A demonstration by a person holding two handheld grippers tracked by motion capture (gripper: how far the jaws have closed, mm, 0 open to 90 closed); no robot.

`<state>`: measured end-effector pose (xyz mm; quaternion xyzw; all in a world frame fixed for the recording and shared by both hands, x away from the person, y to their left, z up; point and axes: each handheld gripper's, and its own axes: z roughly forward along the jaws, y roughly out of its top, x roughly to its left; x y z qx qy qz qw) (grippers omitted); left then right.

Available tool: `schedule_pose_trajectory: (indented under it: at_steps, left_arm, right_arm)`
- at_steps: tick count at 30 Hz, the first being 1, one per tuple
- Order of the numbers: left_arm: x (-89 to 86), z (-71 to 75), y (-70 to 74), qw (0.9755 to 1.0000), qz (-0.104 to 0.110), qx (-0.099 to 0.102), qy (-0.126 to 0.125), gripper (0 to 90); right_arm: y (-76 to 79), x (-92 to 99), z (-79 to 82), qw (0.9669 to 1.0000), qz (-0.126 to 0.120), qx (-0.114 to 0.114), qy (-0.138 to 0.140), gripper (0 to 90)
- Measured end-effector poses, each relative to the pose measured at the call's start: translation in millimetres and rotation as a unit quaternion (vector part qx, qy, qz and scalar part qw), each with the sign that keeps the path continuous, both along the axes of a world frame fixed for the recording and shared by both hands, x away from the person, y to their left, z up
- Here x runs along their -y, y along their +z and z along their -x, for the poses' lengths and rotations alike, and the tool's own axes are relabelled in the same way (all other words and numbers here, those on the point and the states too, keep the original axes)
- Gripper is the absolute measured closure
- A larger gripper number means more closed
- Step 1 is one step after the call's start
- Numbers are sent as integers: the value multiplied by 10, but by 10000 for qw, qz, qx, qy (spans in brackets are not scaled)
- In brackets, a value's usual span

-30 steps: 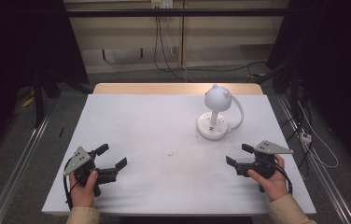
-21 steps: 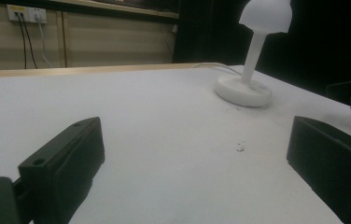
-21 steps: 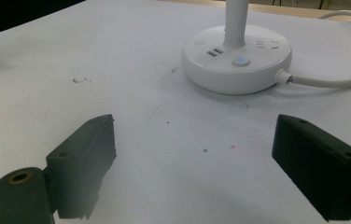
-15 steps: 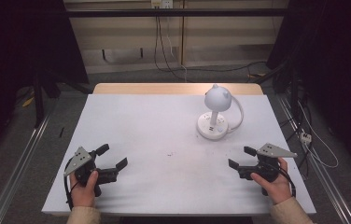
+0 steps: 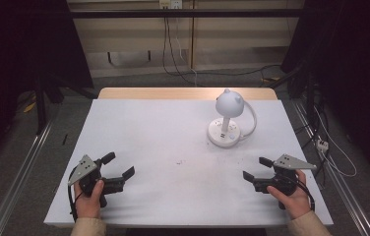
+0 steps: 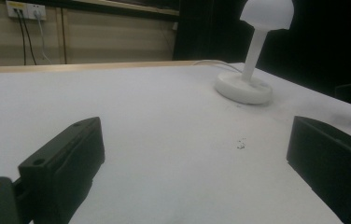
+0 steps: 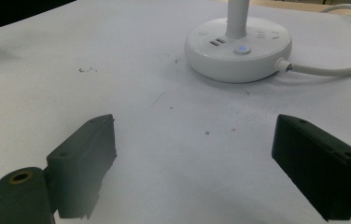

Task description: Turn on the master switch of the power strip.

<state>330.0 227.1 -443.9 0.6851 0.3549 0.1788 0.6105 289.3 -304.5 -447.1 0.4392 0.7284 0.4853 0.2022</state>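
White lamp (image 5: 227,119) stands far right on surface (image 5: 163,142), cord looping behind base, button facing near side, likely reachable from front. Left tongs (image 5: 119,166) near left, jaws spread, empty, resting low. Right tongs (image 5: 257,168) near right, jaws spread, empty, aimed at lamp base; well apart from it.

A white-topped counter (image 5: 163,142) carries the scene, a strip of pale wood showing along its far edge. Toward its far right stands a white desk lamp (image 5: 228,119): a round base (image 7: 238,47) flat on the surface, with sockets and a small lit button on top, a slim stem rising to a dome-shaped head. A white cord (image 7: 332,70) leaves the base and curves across the top. A few dark specks (image 5: 178,162) lie near the middle.
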Motion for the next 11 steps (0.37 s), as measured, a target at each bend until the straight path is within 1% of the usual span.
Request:
schedule_pose_trajectory:
  at_steps: [7, 11]
  left_arm:
    - [10, -2, -2, 10000, -2, -33, 12, 40]
    - [19, -5, -5, 9999, -80, -64, 9, 40]
  right_arm:
    - [-18, 9, 24, 10000, 9, -21, 21, 135]
    - [-31, 27, 14, 10000, 18, -54, -19, 132]
